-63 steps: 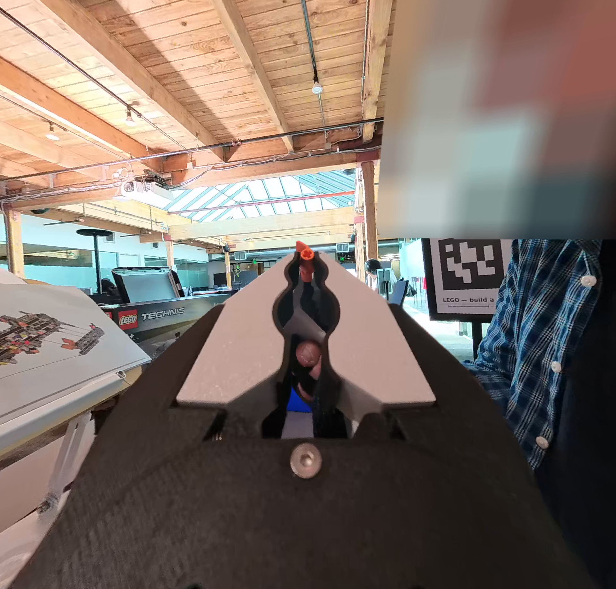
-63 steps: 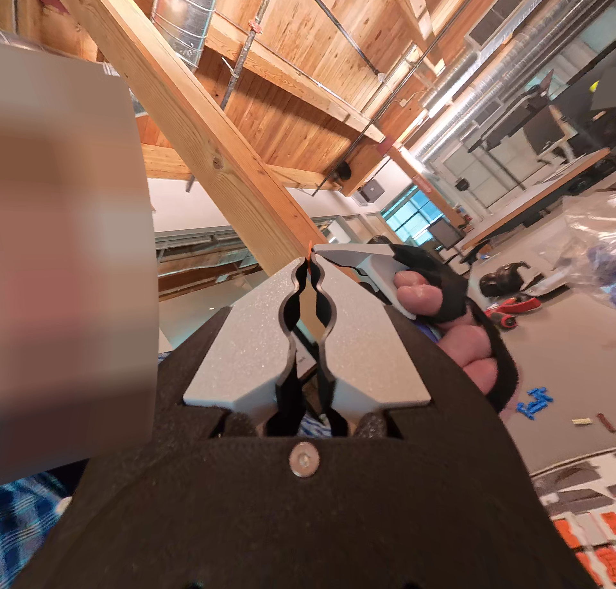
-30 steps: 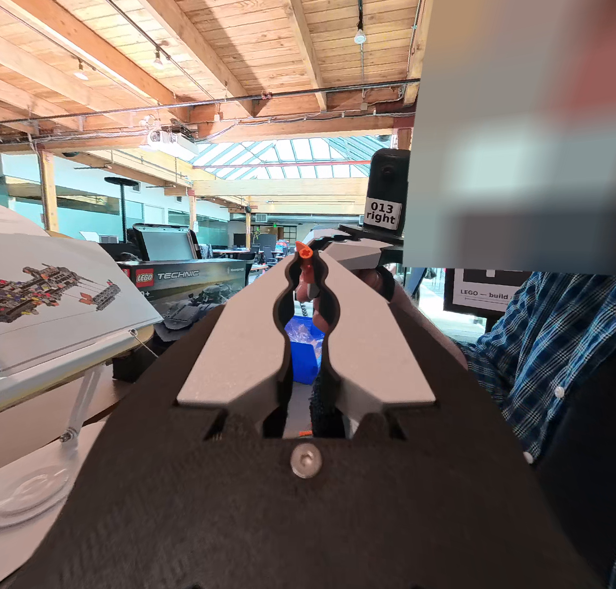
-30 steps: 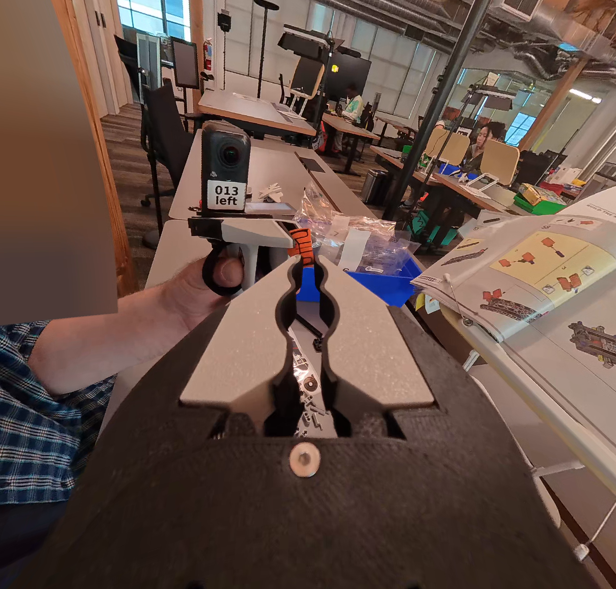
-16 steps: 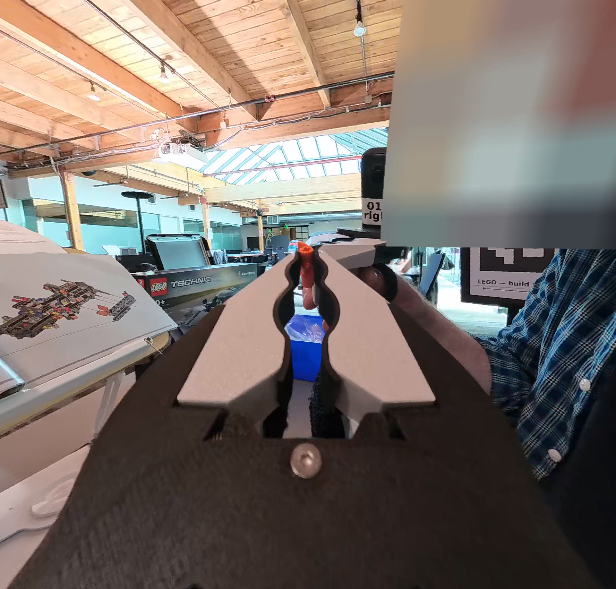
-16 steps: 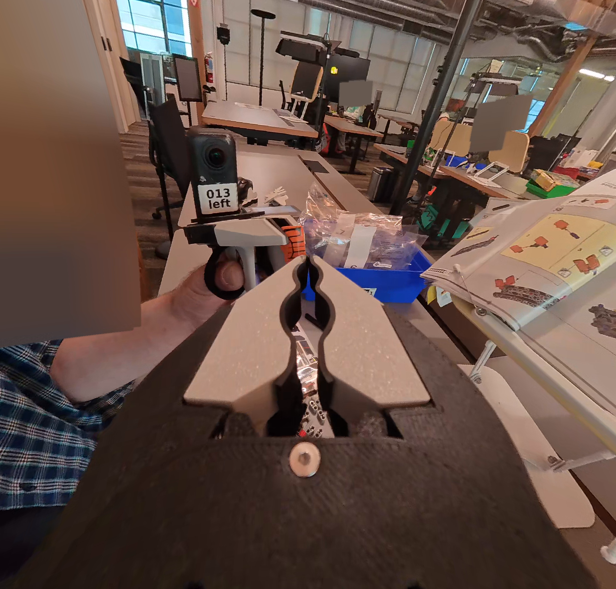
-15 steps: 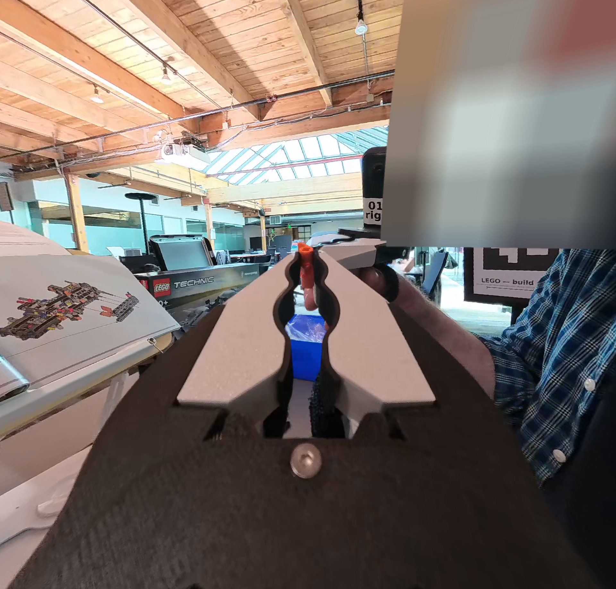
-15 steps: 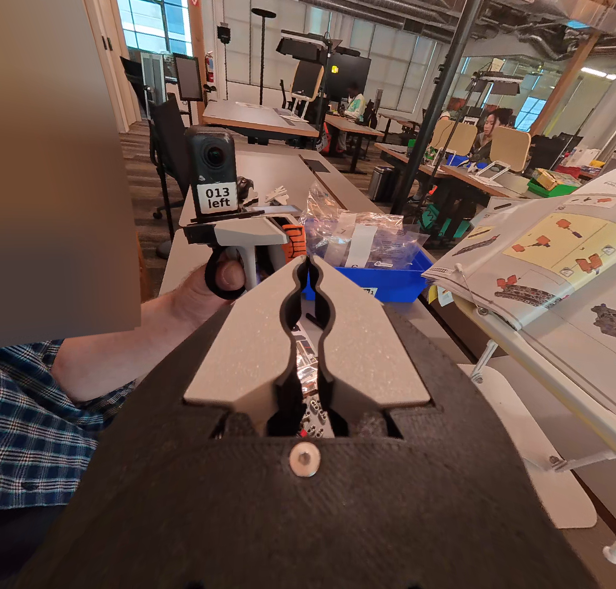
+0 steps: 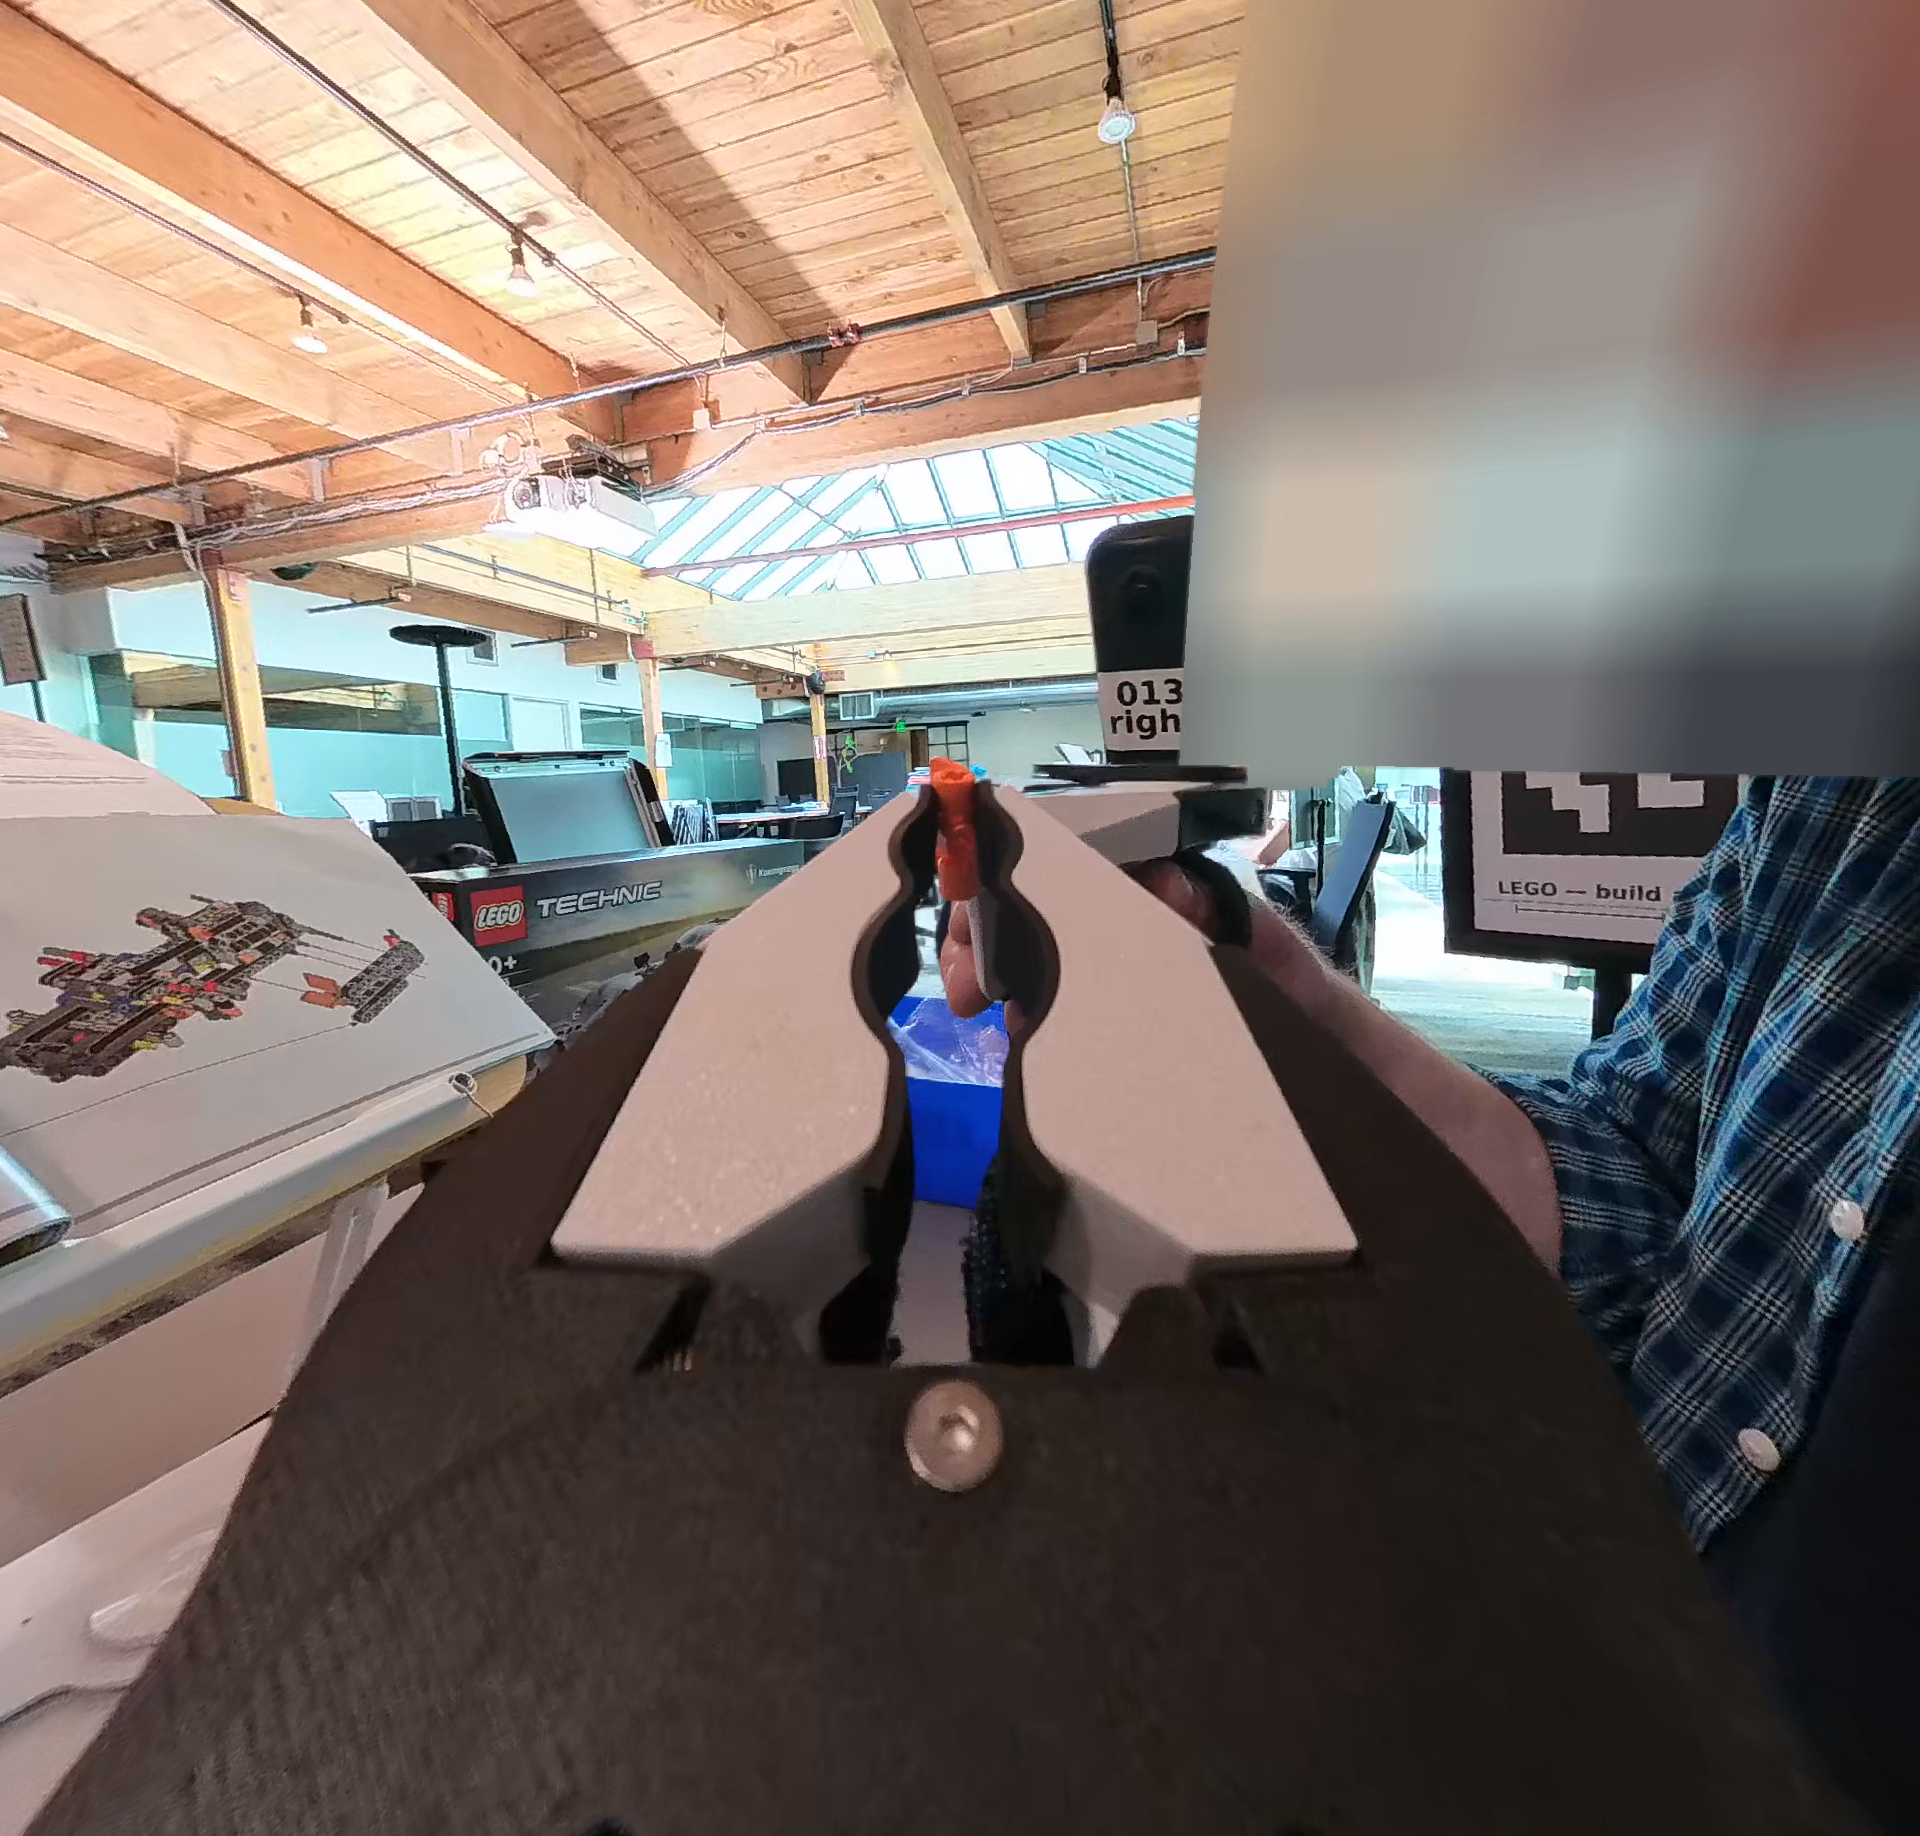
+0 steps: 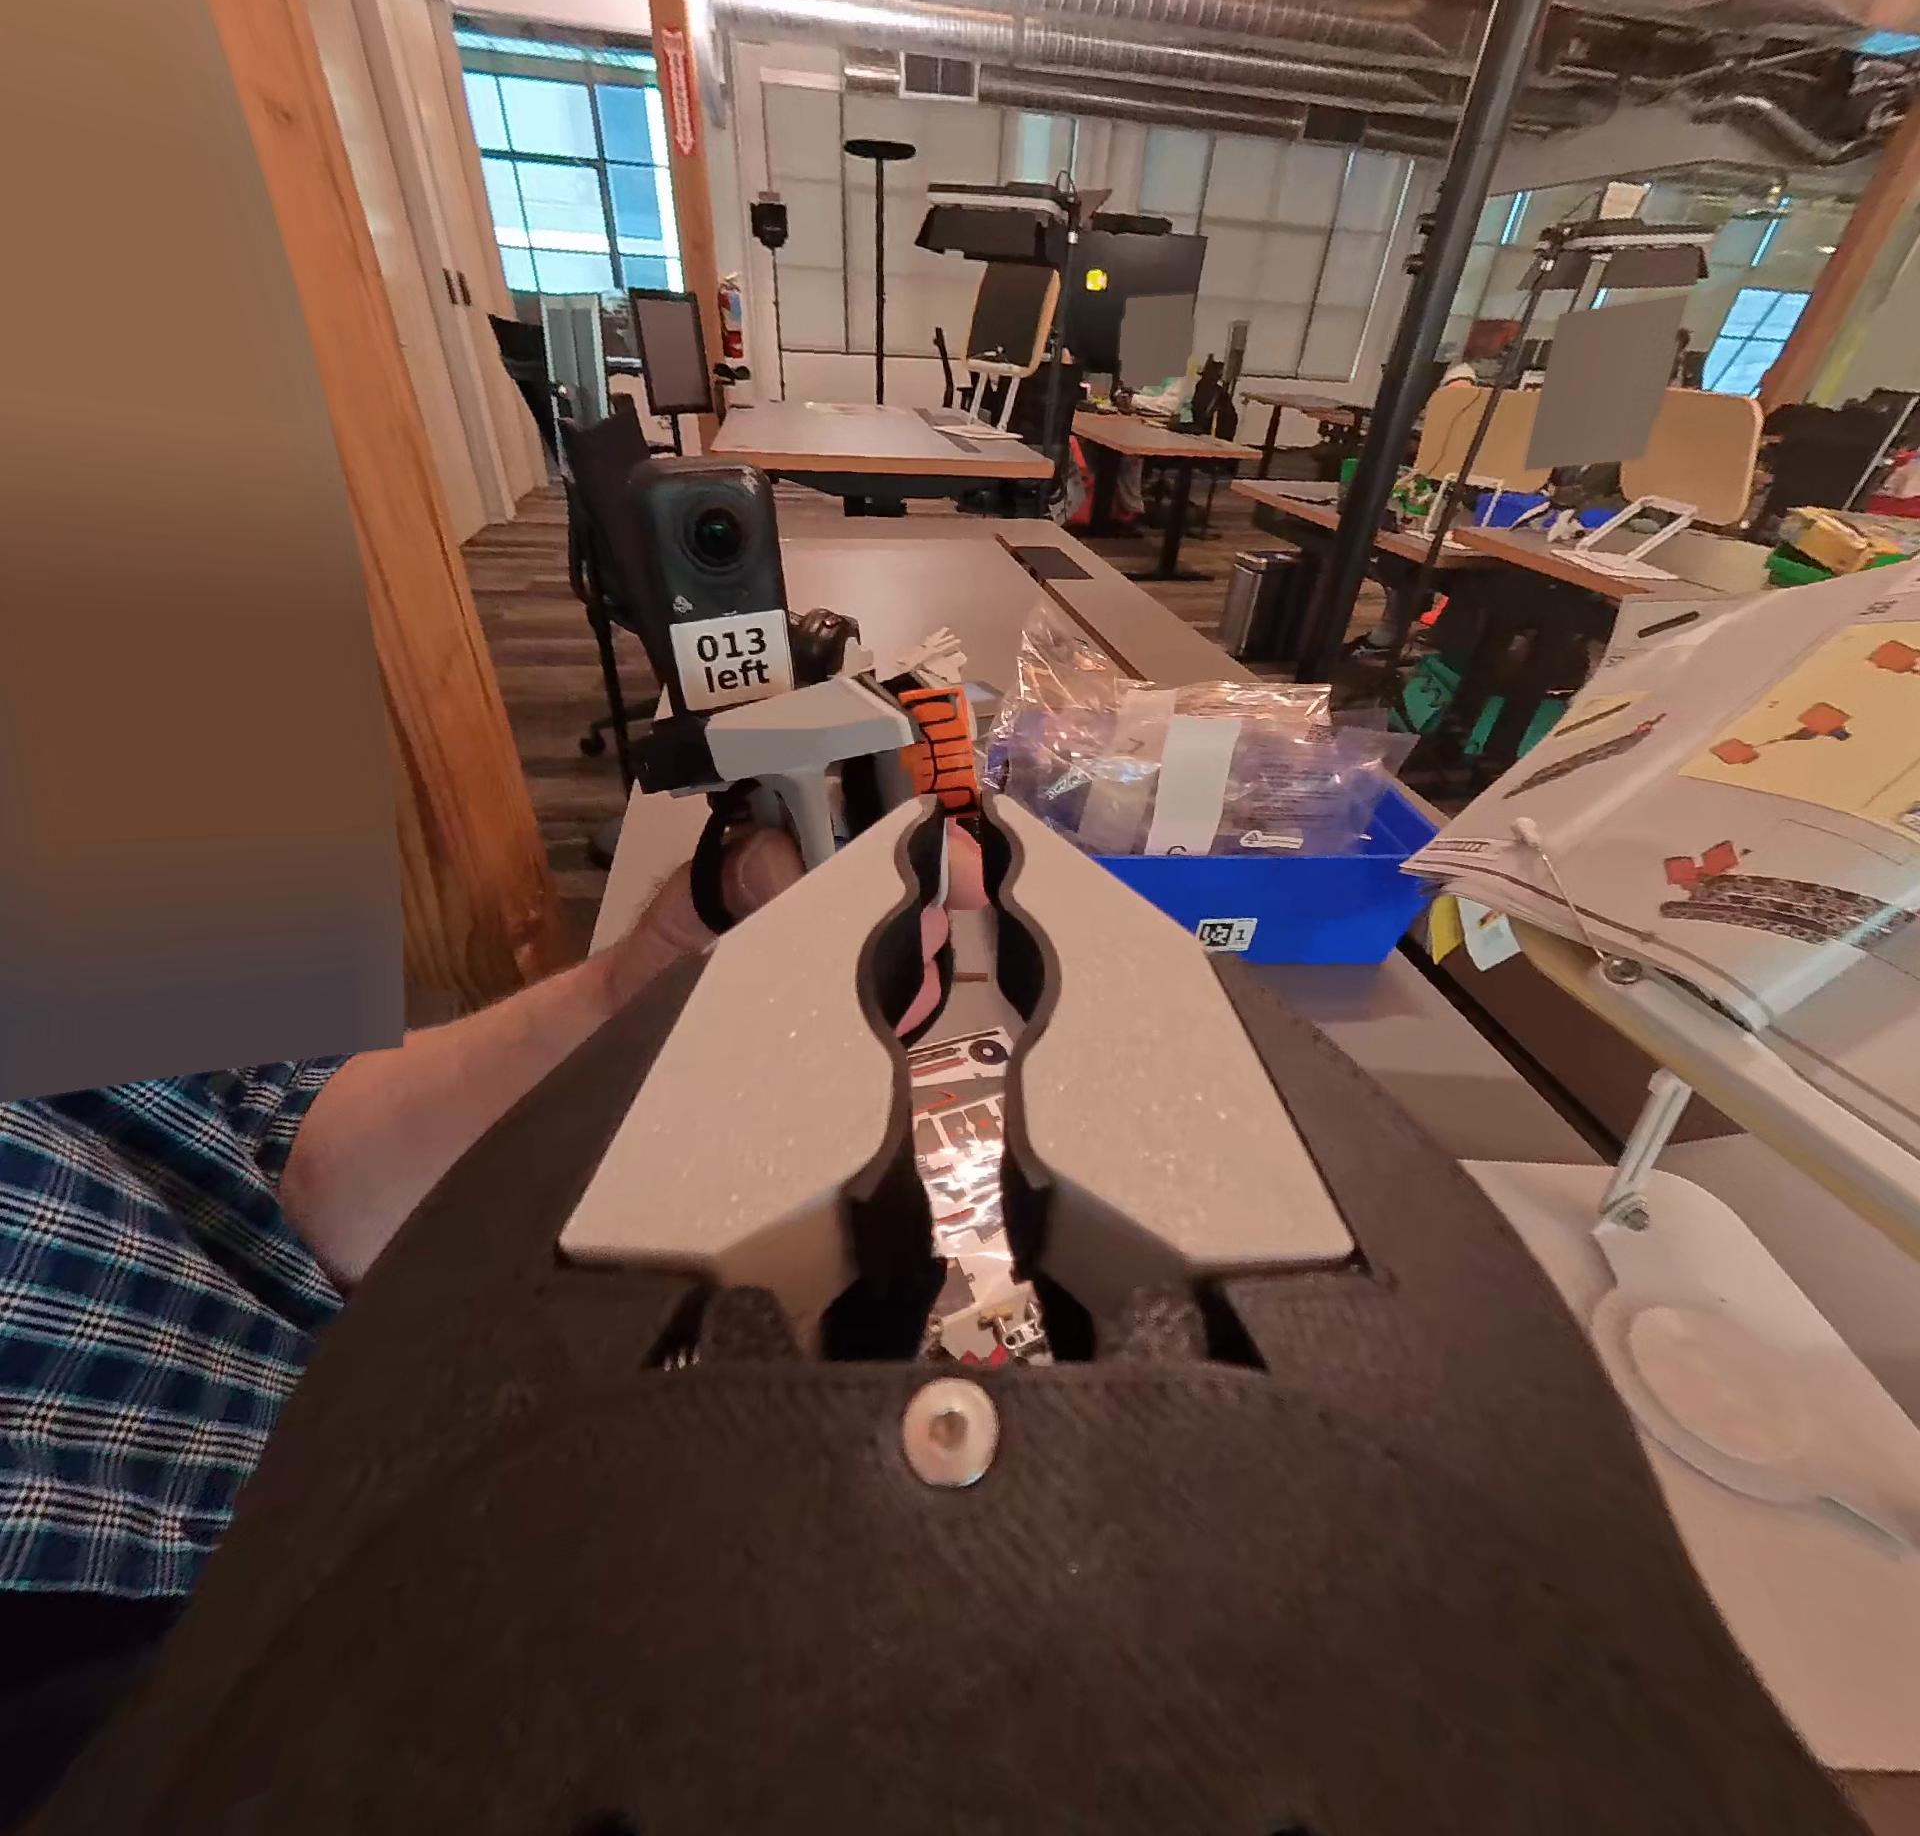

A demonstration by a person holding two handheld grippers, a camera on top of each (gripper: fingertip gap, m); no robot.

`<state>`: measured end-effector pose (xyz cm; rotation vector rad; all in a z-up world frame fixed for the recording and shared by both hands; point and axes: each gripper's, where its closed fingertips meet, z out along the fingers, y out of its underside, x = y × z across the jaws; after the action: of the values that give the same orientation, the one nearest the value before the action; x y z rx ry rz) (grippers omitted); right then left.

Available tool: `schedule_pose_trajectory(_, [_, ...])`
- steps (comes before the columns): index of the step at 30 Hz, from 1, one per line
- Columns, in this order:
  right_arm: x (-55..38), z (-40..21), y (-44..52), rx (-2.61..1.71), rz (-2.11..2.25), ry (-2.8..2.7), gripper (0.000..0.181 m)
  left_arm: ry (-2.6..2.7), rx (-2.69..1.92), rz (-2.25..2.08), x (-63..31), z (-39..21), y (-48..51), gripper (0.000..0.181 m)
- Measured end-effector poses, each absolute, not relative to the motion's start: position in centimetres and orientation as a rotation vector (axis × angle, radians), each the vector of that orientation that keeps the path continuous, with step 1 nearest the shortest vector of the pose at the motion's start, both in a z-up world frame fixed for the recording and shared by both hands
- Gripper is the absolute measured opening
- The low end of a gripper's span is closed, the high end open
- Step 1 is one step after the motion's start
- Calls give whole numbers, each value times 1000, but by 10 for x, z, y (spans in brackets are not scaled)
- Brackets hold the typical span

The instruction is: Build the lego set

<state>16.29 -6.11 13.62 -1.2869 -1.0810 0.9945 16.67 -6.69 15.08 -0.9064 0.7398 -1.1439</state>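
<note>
My left gripper [image 9: 954, 799] is shut on a small orange lego panel [image 9: 954, 841], held up in the air edge-on. In the right wrist view the same panel [image 10: 940, 747] shows face-on with black stripes, at the tip of the left gripper [image 10: 810, 737]. My right gripper [image 10: 953, 812] has its jaws almost closed with a narrow gap, and its tips sit right at the panel's lower edge. I cannot tell whether they pinch it. The right gripper also shows in the left wrist view [image 9: 1112, 812], just right of the panel.
An open instruction booklet [image 10: 1714, 810] rests on a clear stand [image 10: 1704, 1371] to the right. A blue bin [image 10: 1288, 893] with plastic parts bags [image 10: 1174, 758] stands behind. A sticker sheet [image 10: 956, 1132] lies on the table below. A lego box [image 9: 623, 898] stands at the back. My two grippers' fingertips are within a few centimetres of each other.
The right gripper has tilted down from the ceiling to the table and closed in on the left gripper's tip. The left gripper has kept its hold on the orange panel and levelled slightly.
</note>
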Motion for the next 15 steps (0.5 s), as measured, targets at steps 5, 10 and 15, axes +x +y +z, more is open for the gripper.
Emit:
schedule_pose_trajectory(5, [164, 137, -60, -1281, 905, -1083, 1, 739, -904, -1132, 167, 151, -67, 7])
schedule_pose_trajectory(10, [165, 138, -59, -1280, 825, -1076, 0, 736, -900, -1113, 167, 152, -68, 7])
schedule_pose_trajectory(15, [165, 139, -59, -1276, 841, -1057, 0, 733, -896, -1102, 167, 153, -68, 7])
